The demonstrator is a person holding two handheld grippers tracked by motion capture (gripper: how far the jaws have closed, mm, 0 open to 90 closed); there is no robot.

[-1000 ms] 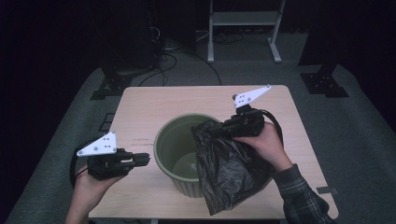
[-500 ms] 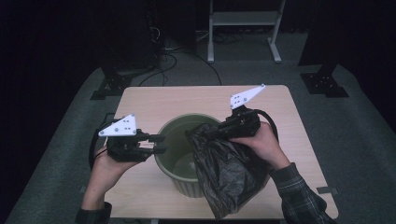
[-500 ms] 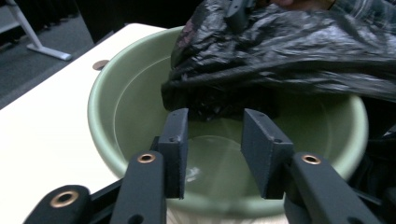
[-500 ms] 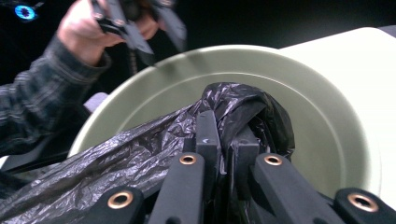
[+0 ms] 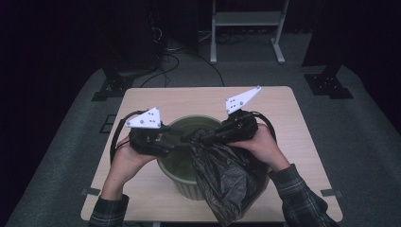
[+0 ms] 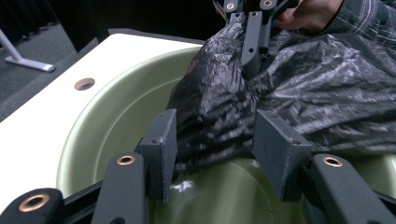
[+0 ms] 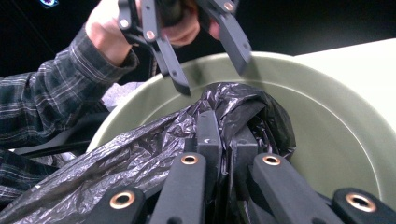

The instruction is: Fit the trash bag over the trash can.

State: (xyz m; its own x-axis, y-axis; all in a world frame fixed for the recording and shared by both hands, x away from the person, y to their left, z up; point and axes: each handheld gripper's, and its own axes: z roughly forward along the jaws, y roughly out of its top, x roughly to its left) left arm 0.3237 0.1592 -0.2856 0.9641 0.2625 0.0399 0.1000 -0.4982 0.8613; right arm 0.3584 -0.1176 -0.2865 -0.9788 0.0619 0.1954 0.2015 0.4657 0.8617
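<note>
An olive green bin (image 5: 198, 118) stands in the middle of the table (image 5: 189, 97). A black plastic bag (image 5: 227, 179) hangs over its near right rim. My right gripper (image 5: 208, 137) is shut on the bag's bunched top edge (image 7: 233, 100), above the bin's mouth (image 7: 336, 116). My left gripper (image 5: 182, 139) reaches in from the left, level with the rim. Its jaws have just been opening and now stand apart on either side of the bag's bunched end (image 6: 215, 107). In the left gripper view, the right gripper's fingers (image 6: 250, 42) pinch the bag (image 6: 327, 88) just behind that end.
A round hole (image 6: 84, 84) marks the tabletop left of the bin. Tape marks (image 5: 89, 191) sit at the table's near corners. On the dark floor behind lie cables (image 5: 175, 59), a white rack's legs (image 5: 246, 28) and black stand bases (image 5: 328, 82).
My left gripper has moved right, from the table's near left to the bin's rim, and its jaws have spread around the bag's end. The right gripper and bag have hardly moved.
</note>
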